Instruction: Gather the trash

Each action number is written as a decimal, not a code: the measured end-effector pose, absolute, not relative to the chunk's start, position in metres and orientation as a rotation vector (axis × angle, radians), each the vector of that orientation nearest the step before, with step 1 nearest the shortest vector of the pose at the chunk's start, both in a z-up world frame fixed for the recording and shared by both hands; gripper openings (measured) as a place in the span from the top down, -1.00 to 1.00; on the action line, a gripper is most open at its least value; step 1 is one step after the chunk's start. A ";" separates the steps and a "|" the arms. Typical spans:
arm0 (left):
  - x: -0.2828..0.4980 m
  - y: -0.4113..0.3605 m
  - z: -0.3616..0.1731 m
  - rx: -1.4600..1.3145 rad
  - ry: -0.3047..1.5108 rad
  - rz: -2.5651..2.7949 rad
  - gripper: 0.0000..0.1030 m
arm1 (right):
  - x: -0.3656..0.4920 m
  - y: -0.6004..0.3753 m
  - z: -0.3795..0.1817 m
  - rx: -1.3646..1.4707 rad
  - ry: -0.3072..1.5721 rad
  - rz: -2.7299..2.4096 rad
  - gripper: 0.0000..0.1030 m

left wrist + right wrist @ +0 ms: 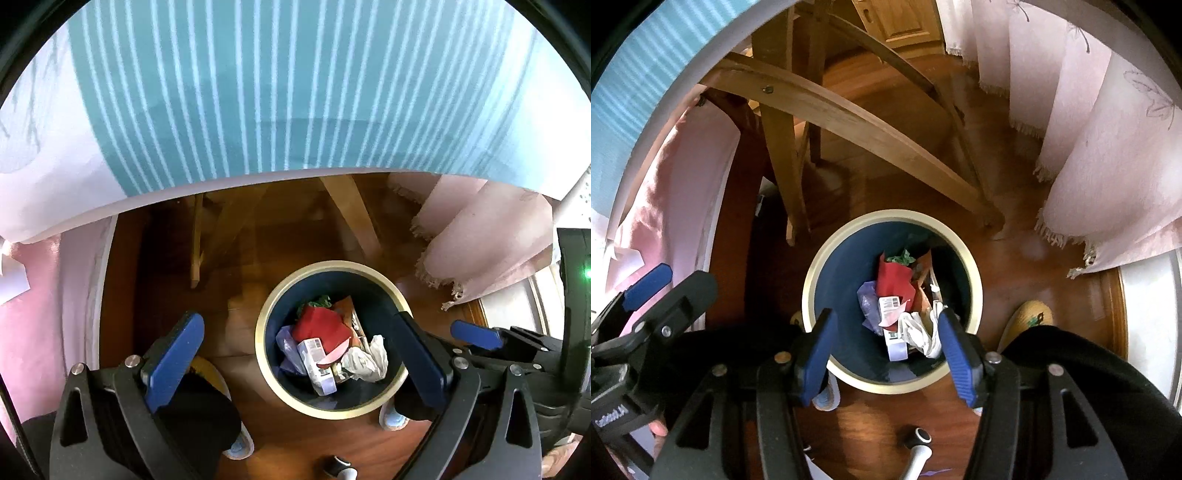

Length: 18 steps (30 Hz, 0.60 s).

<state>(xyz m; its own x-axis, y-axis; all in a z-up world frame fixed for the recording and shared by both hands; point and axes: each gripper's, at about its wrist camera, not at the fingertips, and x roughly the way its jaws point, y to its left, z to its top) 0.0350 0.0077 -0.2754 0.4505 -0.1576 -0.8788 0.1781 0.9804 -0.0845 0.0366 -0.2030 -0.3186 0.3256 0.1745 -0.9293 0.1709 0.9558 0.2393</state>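
We take this for a room in a home, likely a dining corner. A table (280, 110) under a teal striped cloth stands on curved wooden legs (849, 122) over a polished wood floor (1015, 236). Pink fringed curtains (1108, 166) hang to the floor, a wooden cabinet door (905, 22) shows behind, and a small bin (975, 280) holds household wrappers and paper.

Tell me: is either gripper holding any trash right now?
No. The left gripper and right gripper are both open and empty above the bin; the trash lies inside it.
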 end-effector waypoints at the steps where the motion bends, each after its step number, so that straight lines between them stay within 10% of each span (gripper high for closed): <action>1: 0.033 0.008 -0.274 0.022 1.084 -0.211 -0.95 | 0.036 -0.202 -0.317 0.307 1.239 0.002 -0.12; 18: -0.006 0.032 -0.180 0.067 1.000 -0.201 -0.94 | 0.000 -0.208 -0.242 0.259 1.147 0.019 -0.13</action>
